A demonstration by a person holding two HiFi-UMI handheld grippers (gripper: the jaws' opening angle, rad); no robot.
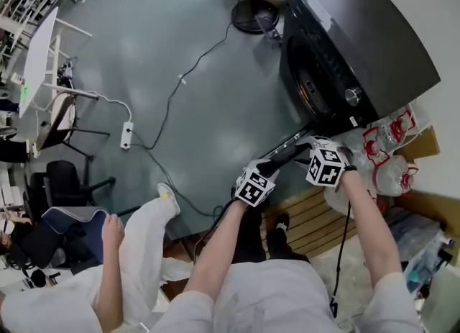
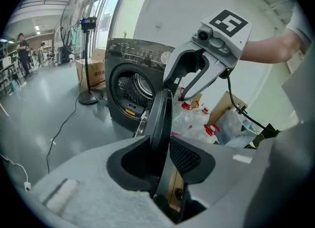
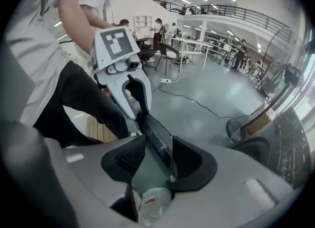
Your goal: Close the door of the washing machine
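The dark washing machine [image 1: 363,37] stands at the upper right with its round drum opening [image 1: 310,83] uncovered. Its door [image 1: 289,152] is swung out towards me and shows edge-on. In the left gripper view the door's rim [image 2: 160,118] runs between both pads, and my left gripper [image 2: 162,155] is shut on it. My right gripper [image 3: 156,155] straddles the same door [image 3: 156,136] from the other side. Its jaws stand open, with a gap on the left pad's side. In the head view the left gripper [image 1: 269,170] and right gripper [image 1: 310,150] sit close together on the door.
A fan stand [image 1: 254,15] is beside the machine. A cable and power strip [image 1: 126,135] lie on the grey floor. Bags of plastic bottles [image 1: 388,159] pile up to the machine's right. I stand on a wooden pallet [image 1: 309,216]. Another person [image 1: 136,252] is at my left.
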